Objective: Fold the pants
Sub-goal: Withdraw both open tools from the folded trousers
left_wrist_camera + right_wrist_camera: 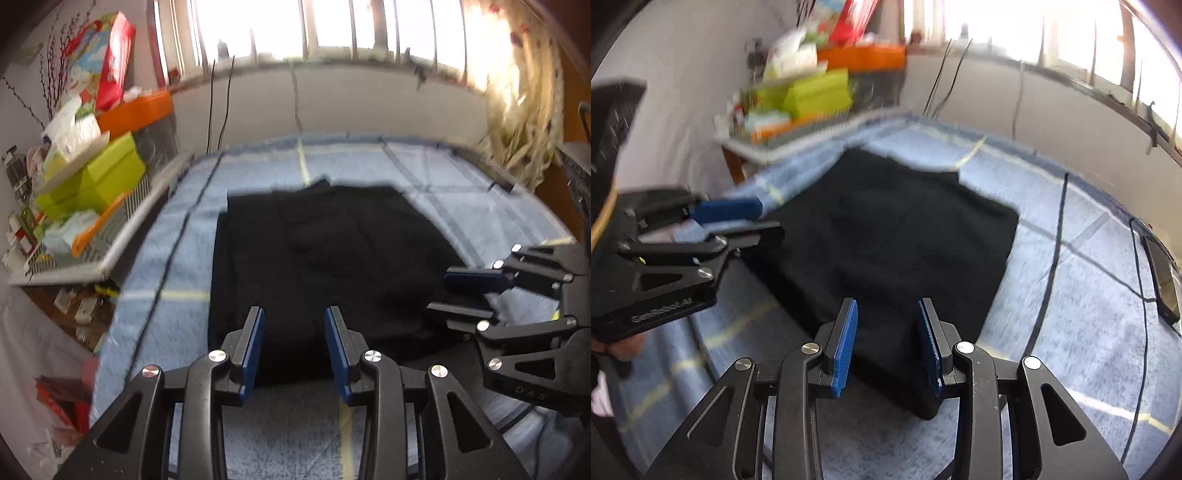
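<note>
Black pants [325, 251] lie folded into a flat, roughly square stack on a blue bedspread [166, 258]. My left gripper [294, 314] hovers over the stack's near edge, open, with nothing pinched between its blue pads. The right gripper [454, 295] shows at the stack's right side, its jaws apart. In the right wrist view the pants [894, 229] fill the middle, and my right gripper [887, 306] stands open above their near corner with only cloth below the gap. The left gripper [764, 218] reaches in from the left at the stack's edge.
A side table [92, 258] piled with green and orange boxes [110, 173] stands to the left of the bed. Black cables [1056, 240] and a dark flat device [1163, 280] lie on the bedspread [1071, 332] to the right. A wall with windows runs behind, with a curtain [517, 110] at far right.
</note>
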### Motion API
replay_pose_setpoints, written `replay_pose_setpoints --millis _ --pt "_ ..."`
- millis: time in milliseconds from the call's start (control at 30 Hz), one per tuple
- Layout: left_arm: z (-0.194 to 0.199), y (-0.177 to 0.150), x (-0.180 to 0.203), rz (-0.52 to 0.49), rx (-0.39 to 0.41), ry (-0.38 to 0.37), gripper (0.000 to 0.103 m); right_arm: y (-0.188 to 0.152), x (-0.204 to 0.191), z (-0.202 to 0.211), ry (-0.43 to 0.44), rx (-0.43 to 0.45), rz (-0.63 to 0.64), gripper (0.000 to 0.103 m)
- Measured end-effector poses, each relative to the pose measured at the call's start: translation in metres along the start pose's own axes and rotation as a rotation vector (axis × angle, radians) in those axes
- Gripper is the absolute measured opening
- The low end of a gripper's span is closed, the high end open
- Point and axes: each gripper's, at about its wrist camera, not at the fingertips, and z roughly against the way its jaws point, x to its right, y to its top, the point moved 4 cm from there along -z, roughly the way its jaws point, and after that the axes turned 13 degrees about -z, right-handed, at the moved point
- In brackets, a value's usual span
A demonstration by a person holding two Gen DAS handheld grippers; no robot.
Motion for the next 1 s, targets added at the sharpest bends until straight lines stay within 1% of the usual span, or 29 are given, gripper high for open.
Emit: replay_pose_setpoints --millis 167,200,233,267,333,400,567,700,800,1000 --pt "0.009 -0.001 -0.002 0.031 0.02 0.005 0.038 0.003 0.006 0.016 0.006 0.045 -0.042 0.035" --pt "0.009 -0.002 -0.002 0.037 0.021 0.006 0.038 0.002 0.008 0.014 -0.002 0.039 -0.045 0.035" --pt "0.006 -0.004 -0.003 0.044 0.016 0.004 0.038 -0.002 0.012 0.006 -0.013 0.011 -0.052 0.035" --pt "0.002 -0.007 -0.002 0.053 0.011 -0.001 0.038 -0.003 0.013 0.003 -0.002 0.008 -0.062 0.035" --pt "0.003 -0.008 0.0 0.051 0.026 0.01 0.038 -0.004 0.014 0.007 0.011 0.019 -0.087 0.035" --pt "0.005 -0.008 0.001 0.05 0.024 0.016 0.038 -0.003 0.014 0.014 0.006 0.029 -0.098 0.036" --pt "0.011 -0.009 -0.006 0.103 0.028 0.015 0.038 -0.004 0.02 0.028 -0.009 0.071 -0.136 0.036" --pt "0.005 -0.014 -0.01 0.127 0.031 0.007 0.038 -0.012 0.024 0.016 0.004 0.032 -0.149 0.036" --pt "0.004 -0.014 -0.007 0.108 0.035 0.02 0.038 -0.012 0.023 0.016 0.005 0.035 -0.147 0.035" --pt "0.008 -0.014 -0.008 0.12 0.024 0.021 0.038 -0.012 0.024 0.026 0.019 0.041 -0.16 0.035"
